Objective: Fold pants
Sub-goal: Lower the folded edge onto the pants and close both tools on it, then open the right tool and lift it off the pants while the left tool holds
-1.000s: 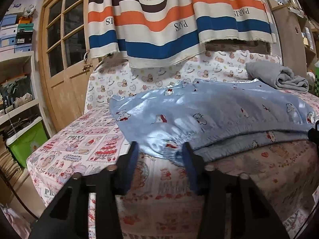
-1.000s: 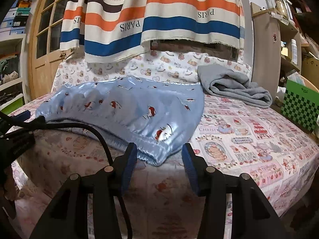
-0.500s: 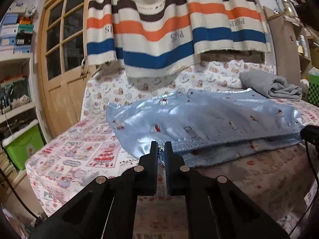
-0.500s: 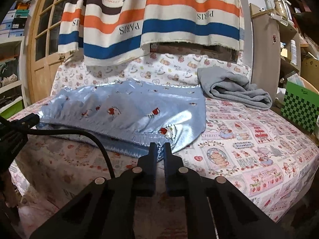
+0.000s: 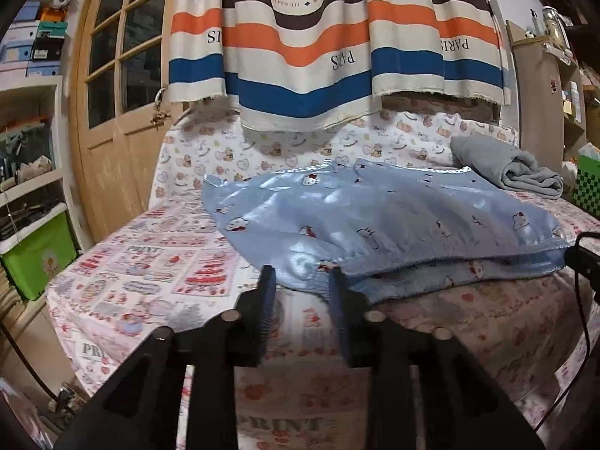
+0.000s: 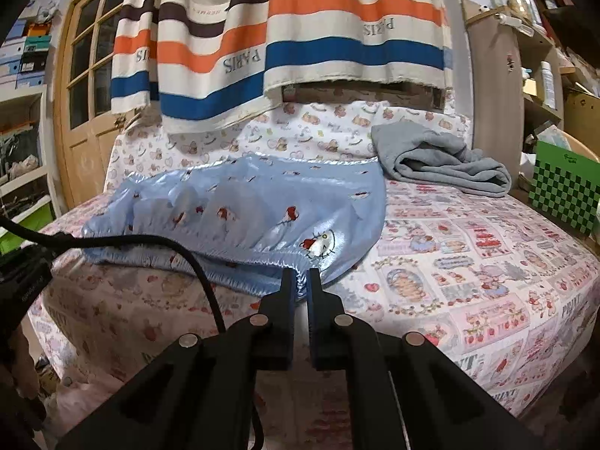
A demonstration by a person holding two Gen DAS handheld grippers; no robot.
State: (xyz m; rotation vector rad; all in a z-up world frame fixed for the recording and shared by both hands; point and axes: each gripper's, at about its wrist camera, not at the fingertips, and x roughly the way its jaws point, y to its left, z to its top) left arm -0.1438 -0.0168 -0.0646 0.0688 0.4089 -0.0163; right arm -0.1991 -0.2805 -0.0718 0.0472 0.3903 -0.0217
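Note:
Light blue satin pants (image 5: 393, 221) with a cartoon cat print lie folded on the bed sheet (image 5: 157, 262), waistband toward me. My left gripper (image 5: 301, 277) is at the pants' near left corner. Its jaws are opening; the cloth's edge sits in the gap and the pads stand off it. In the right wrist view the pants (image 6: 243, 210) spread left of centre. My right gripper (image 6: 300, 275) is shut on the gathered waistband at the near right corner, with shiny cloth pinched between its pads.
A rolled grey garment (image 6: 442, 161) lies at the bed's back right. A striped curtain (image 5: 330, 45) hangs over the headboard. A wooden door (image 5: 120, 93) and a green bin (image 5: 33, 255) stand left. A green checkered box (image 6: 562, 195) sits right. A black cable (image 6: 168, 242) crosses the pants.
Both grippers closed on the pants' near edge half a second ago. The left has since spread its fingers again; the right stays clamped on the waistband.

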